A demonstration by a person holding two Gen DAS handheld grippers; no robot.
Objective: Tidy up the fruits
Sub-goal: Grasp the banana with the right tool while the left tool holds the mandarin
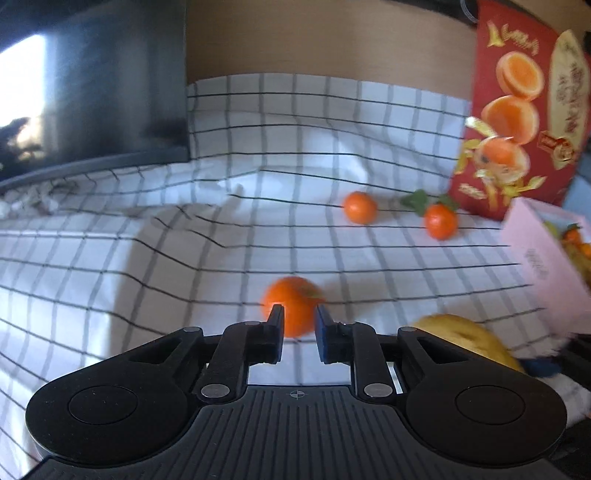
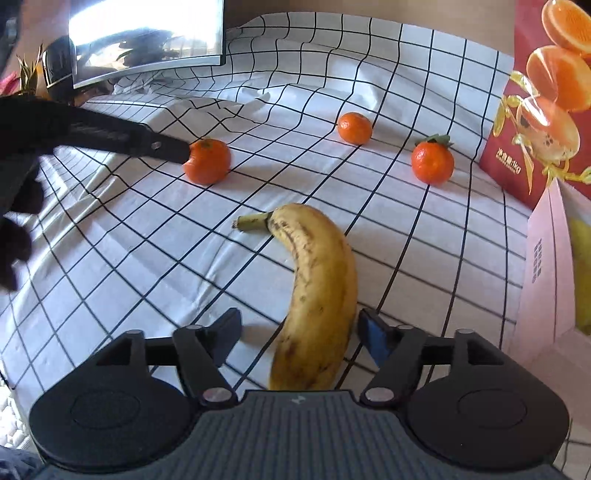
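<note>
Checked cloth (image 2: 147, 258), left claw (image 1: 299, 319) seemingly gripping tangerine (image 1: 295, 306), banana (image 2: 317, 288)

**Lighting and picture quality**

Daylight is bright and warm. Glare whitens the monitor (image 2: 147, 29) in the right wrist view. The banana (image 2: 317, 291) casts a soft shadow to its left on the cloth (image 2: 147, 258). The left wrist view is motion-blurred, worst at the red box (image 1: 517, 110). Fisheye distortion bows the grid lines toward all edges.
</note>
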